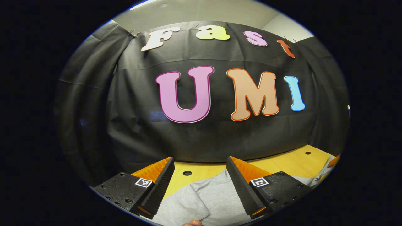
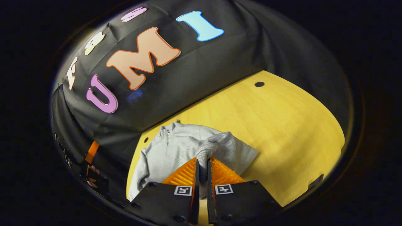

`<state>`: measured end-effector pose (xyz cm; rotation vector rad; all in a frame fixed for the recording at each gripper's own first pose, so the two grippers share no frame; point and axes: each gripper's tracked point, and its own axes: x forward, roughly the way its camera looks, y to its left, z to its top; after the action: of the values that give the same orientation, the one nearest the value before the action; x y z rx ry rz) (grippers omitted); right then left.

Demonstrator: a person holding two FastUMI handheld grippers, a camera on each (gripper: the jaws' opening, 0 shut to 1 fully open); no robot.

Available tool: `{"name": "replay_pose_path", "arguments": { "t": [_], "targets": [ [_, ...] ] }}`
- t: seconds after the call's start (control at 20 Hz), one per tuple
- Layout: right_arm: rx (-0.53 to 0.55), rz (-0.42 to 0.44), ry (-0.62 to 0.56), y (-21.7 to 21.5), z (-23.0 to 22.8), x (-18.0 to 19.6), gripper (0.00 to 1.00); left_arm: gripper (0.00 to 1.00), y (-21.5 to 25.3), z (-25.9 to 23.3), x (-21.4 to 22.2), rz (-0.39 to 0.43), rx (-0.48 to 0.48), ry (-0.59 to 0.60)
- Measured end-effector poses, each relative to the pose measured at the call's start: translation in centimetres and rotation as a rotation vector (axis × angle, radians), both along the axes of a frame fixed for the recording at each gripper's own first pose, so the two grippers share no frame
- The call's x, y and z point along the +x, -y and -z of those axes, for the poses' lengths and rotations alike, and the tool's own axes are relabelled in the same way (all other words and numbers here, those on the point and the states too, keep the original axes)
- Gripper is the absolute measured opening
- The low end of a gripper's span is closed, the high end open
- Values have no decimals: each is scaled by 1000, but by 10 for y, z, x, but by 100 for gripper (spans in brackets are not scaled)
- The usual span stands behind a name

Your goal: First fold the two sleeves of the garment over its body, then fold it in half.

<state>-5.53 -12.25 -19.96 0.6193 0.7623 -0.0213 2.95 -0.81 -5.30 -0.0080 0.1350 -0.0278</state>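
pinching a sleeve (image 2: 209,147) of the grey garment (image 2: 176,150), our right gripper (image 2: 201,164) has its jaws pressed nearly together, with the cuff bunched up between them and rising just past the tips. in the right gripper view the garment lies on the yellow table (image 2: 267,125), near the table's far left edge where the black cloth wall (image 2: 194,69) comes down behind it. its collar points toward the wall, and the body spreads flat to the left of our jaws, while a fold of fabric lies to the right of them. a dark round hole (image 2: 259,84) sits in the table well apart from the garment, far to the right.

our left gripper (image 1: 201,171) has its jaws spread wide, holding nothing. in the left gripper view they hang above the garment (image 1: 213,197), which lies on the table (image 1: 282,163) below and between them, with one folded layer over another. another hole (image 1: 187,173) shows in the table just beyond the fabric. a fingertip (image 1: 192,223) peeks in at the very near edge.
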Motion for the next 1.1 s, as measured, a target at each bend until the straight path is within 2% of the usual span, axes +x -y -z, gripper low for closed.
{"name": "replay_pose_path", "arguments": {
  "t": [0.15,0.6,0.85,1.1],
  "targets": [
    [13,-48,46,-25,-12,37,12,97,-30,-2,-7,-58,24,7],
    [58,-143,105,-92,-35,112,12,97,-108,10,-38,-208,39,-31],
    [108,-236,124,-160,-38,141,12,97,-142,19,-55,-263,45,-64],
    [135,-369,140,-244,-34,150,12,98,-167,20,-67,-298,76,-70]
  ]
}}
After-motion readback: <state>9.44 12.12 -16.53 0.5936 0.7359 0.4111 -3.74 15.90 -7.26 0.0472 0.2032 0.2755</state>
